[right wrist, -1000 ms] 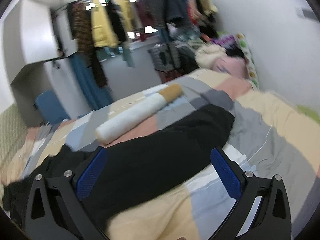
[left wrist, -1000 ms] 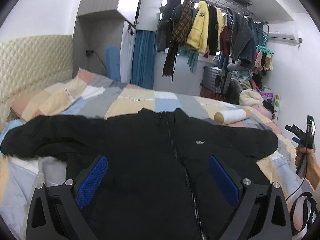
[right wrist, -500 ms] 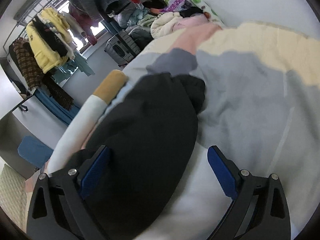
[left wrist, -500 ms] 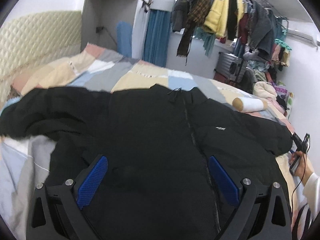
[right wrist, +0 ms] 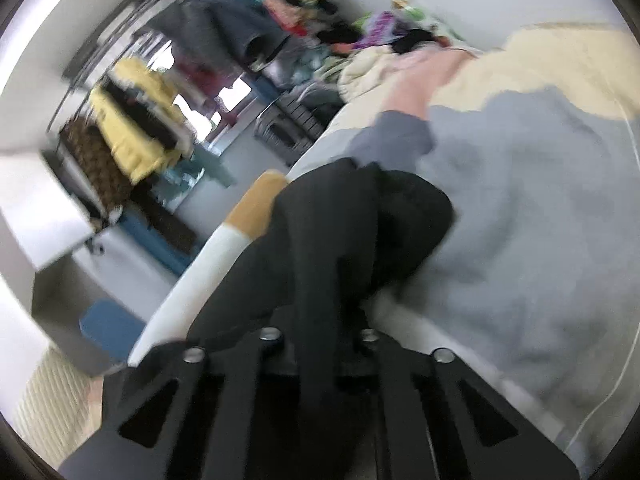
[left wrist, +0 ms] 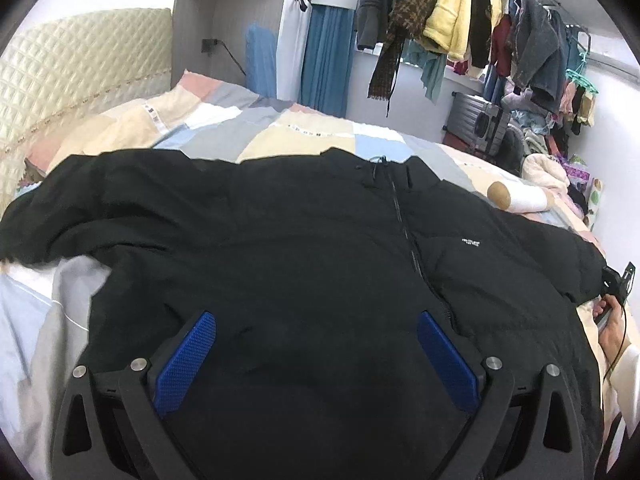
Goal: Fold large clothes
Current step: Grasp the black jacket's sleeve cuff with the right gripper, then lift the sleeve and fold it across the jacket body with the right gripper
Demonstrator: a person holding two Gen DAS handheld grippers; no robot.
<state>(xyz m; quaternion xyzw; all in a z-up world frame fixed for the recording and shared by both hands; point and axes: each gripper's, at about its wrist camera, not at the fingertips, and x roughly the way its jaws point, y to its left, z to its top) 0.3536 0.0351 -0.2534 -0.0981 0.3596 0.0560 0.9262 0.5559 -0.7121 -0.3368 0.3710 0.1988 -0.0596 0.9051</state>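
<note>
Step in hand, as I read it: first fold of the black jacket (left wrist: pixel 320 248), i.e. bringing a sleeve in over the body. Jacket lies front up, zip closed, spread across the patchwork bed (left wrist: pixel 304 132), both sleeves out to the sides.

Right gripper (right wrist: pixel 320 332): jaws drawn together w/ black fabric pinched between them, blue pads not visible at all. That fabric is the sleeve end (right wrist: pixel 360 216), which runs straight fwd from the jaws and bunches just ahead of them, resting on the grey patch of the bed. White roll w/ tan end (right wrist: pixel 240 224) lies just beside the sleeve, to the left of the jaws. View is motion-blurred, so how deep the bite goes I can't tell.

Left gripper (left wrist: pixel 316 352): jaws wide apart, holding nothing, hovering over the lower front of the jacket; whether the pads touch the cloth I can't tell. Zip runs up ahead and slightly right of the jaws; other sleeve trails off far left of them.

Next move prob needs: right lifts the sleeve clear of the bed and carries it across toward the zip line, w/o dragging the body along. Left could press down on the torso to pin it. Puffy fabric, likely to spring back unless flattened.
</note>
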